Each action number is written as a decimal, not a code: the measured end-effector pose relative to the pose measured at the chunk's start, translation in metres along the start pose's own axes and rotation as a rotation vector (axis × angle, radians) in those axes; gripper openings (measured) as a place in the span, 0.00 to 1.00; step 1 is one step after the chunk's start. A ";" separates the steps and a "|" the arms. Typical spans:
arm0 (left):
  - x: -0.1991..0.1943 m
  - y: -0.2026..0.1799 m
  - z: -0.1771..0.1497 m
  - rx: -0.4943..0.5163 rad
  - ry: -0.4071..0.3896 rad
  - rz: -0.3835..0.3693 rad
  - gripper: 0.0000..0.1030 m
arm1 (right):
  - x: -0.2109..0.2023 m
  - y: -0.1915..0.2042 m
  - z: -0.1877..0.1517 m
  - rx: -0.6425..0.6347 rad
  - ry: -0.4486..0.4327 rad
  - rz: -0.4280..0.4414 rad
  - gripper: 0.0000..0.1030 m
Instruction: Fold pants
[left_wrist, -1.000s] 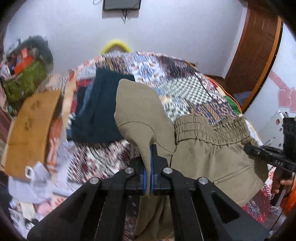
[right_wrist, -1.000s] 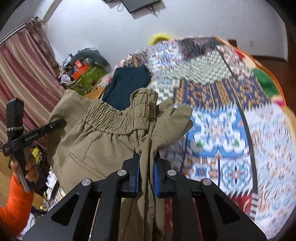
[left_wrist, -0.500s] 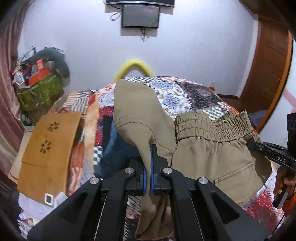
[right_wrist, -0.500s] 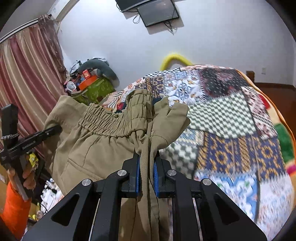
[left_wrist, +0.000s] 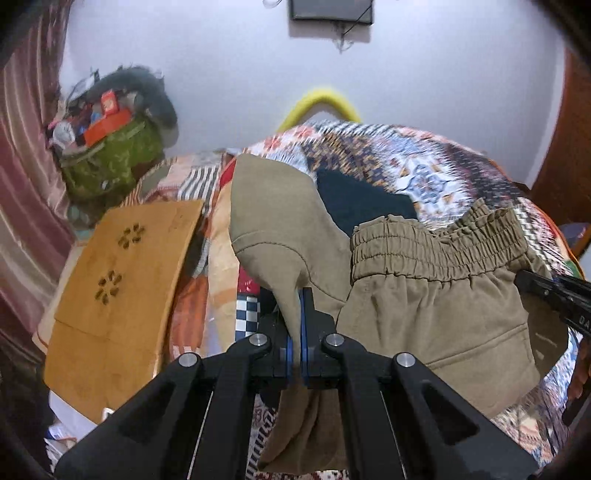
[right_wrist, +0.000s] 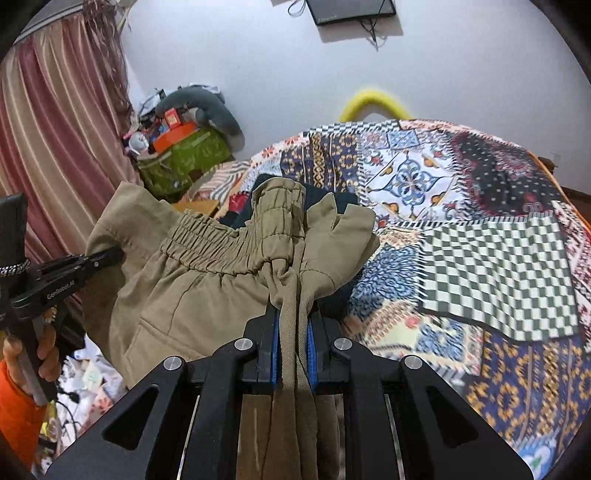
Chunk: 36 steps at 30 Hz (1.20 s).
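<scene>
Khaki pants (left_wrist: 436, 314) with an elastic waistband (left_wrist: 424, 251) hang in the air above a patchwork bedspread (right_wrist: 480, 236), stretched between both grippers. My left gripper (left_wrist: 297, 314) is shut on a fold of the khaki cloth, with a hemmed flap standing up above the jaws. My right gripper (right_wrist: 291, 325) is shut on a bunched part of the pants (right_wrist: 207, 288) near the waistband end. The left tool (right_wrist: 62, 273) and the hand holding it show at the left edge of the right wrist view. The right tool (left_wrist: 554, 295) shows at the right edge of the left wrist view.
A dark blue garment (left_wrist: 362, 203) lies on the bed behind the pants. A brown wooden board (left_wrist: 118, 288) lies left of the bed. A green bag (right_wrist: 184, 158) piled with things stands by the curtain (right_wrist: 55, 147). A yellow curved rail (right_wrist: 373, 99) marks the bed's far end.
Both grippers have carried the pants across toward the left part of the bed; the dark garment and far wall now sit more centrally. Both grips are unchanged.
</scene>
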<state>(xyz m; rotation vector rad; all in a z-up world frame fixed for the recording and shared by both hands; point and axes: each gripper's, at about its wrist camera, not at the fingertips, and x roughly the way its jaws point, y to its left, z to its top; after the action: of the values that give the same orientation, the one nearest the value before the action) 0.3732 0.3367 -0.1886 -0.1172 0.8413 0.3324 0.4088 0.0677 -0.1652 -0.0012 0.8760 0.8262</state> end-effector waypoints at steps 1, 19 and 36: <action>0.009 0.001 -0.002 -0.011 0.016 -0.001 0.03 | 0.008 0.000 0.000 -0.001 0.011 -0.007 0.10; 0.017 0.024 -0.047 -0.087 0.150 0.012 0.51 | 0.001 -0.007 -0.031 0.008 0.133 -0.112 0.29; -0.266 -0.022 -0.067 0.011 -0.273 -0.128 0.53 | -0.205 0.094 -0.036 -0.217 -0.280 -0.090 0.29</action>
<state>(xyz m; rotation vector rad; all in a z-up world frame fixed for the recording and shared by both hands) 0.1691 0.2358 -0.0348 -0.1116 0.5623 0.2176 0.2513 -0.0092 -0.0197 -0.1123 0.5170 0.8108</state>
